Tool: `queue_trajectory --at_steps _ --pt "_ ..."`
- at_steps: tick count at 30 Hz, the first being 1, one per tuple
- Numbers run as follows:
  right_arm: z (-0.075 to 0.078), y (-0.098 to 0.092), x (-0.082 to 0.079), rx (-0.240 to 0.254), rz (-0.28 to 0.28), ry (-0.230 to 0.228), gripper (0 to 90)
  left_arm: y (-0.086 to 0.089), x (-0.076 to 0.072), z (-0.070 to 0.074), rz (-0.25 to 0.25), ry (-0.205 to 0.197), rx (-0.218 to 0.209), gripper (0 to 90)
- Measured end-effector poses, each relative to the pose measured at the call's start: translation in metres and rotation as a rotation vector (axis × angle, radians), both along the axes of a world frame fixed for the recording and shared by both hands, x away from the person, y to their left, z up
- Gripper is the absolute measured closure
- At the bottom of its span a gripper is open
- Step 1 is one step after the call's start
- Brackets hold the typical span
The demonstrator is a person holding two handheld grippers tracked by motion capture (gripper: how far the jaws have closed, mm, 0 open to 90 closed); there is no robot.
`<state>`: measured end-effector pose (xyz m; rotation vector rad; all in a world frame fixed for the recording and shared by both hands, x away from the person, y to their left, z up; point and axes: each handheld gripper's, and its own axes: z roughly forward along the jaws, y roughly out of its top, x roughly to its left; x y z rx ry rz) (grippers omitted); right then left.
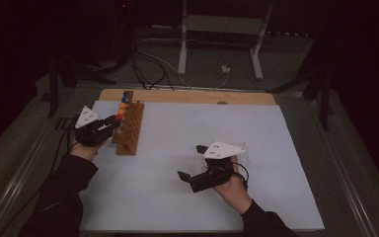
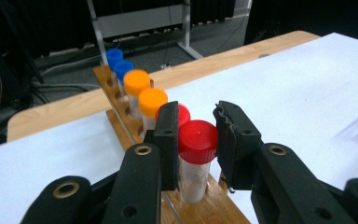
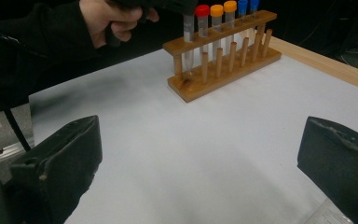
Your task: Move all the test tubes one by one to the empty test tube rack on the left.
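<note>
A wooden tube rack stands at the left of the white table. It holds capped tubes in a row: two blue at the far end, two orange, then red. My left gripper is shut on the cap of the nearest red-capped tube, which stands upright in the rack's end hole. In the high view the left gripper sits at the rack's near left side. My right gripper hovers open over the middle of the table. Its jaws stand wide apart with nothing between them, facing the rack.
A clear flat plastic piece lies on the table beside my right hand. A wooden strip runs along the table's back edge. Beyond it are cables and a white desk frame on the floor.
</note>
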<state>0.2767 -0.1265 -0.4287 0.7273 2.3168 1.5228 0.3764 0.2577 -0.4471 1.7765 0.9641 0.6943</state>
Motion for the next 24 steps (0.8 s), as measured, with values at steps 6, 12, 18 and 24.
queue_trajectory --at_steps 6,12,18,24 --pt "0.0 -0.001 0.0 0.001 -0.002 0.001 0.0 0.002 -0.001 -0.002 0.0 0.009 -0.01 71.6" --pt "0.001 -0.004 0.0 0.004 -0.004 0.0 0.0 -0.004 -0.024 0.006 -0.035 -0.028 -0.007 34.3" --pt "0.0 -0.008 -0.001 0.004 -0.01 0.001 0.0 -0.018 -0.063 0.009 -0.134 -0.05 -0.04 11.7" --pt "-0.001 -0.011 0.0 0.003 -0.015 -0.009 0.0 -0.037 -0.104 -0.011 -0.278 -0.056 -0.092 1.0"
